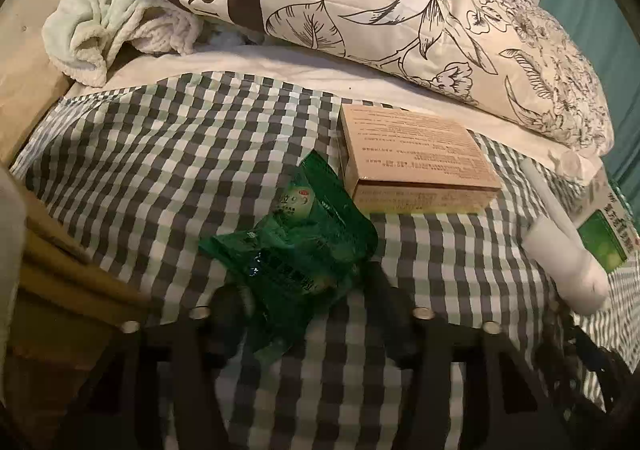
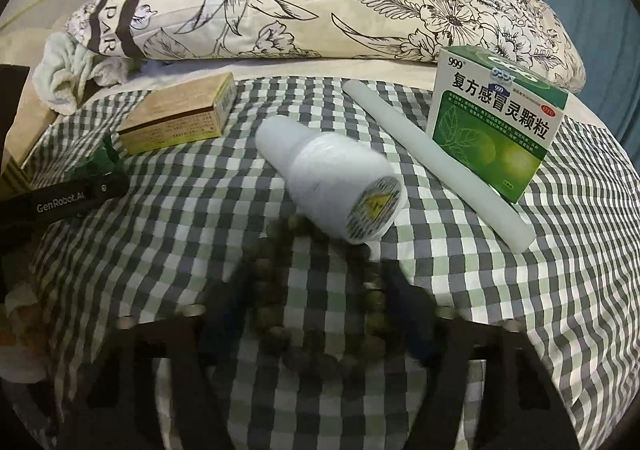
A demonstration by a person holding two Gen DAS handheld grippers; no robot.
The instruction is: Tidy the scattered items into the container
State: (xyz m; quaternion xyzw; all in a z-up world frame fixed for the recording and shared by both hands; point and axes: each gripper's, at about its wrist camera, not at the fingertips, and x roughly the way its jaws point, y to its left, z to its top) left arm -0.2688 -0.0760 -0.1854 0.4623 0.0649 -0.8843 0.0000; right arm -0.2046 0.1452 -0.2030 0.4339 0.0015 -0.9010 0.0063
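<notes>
Meanwhile, on a checked bedspread (image 1: 160, 170) below a flowered pillow (image 1: 400, 10), two hand-held grippers work at once. The left gripper (image 1: 308, 294) stands half-narrowed around a crumpled bundle of green sachets (image 1: 296, 234), one finger at either side. The right gripper (image 2: 320, 290) is likewise half-narrowed about a string of dark beads (image 2: 276, 314) lying just below a toppled white bottle (image 2: 332, 186). Both sets of fingers are blurred, so it cannot be told whether the pads already bite.

Still on the cloth are a tan carton (image 1: 416, 154), a white tube (image 2: 436, 154) and a green medicine box (image 2: 496, 130). What looks like a cardboard box (image 1: 60, 270), probably the container, sits at the left edge, near the left gripper.

Both grasps appear to be the step in hand, and both things are soft. The sachets likely slide over one another, so the left jaws should squeeze through the middle of the bundle and lift slowly. The beads will probably drape and swing; the right fingers should catch several strands, not one, and rise straight, clear of the bottle, which could roll if nudged. The left load, nearer the box, should travel first.
</notes>
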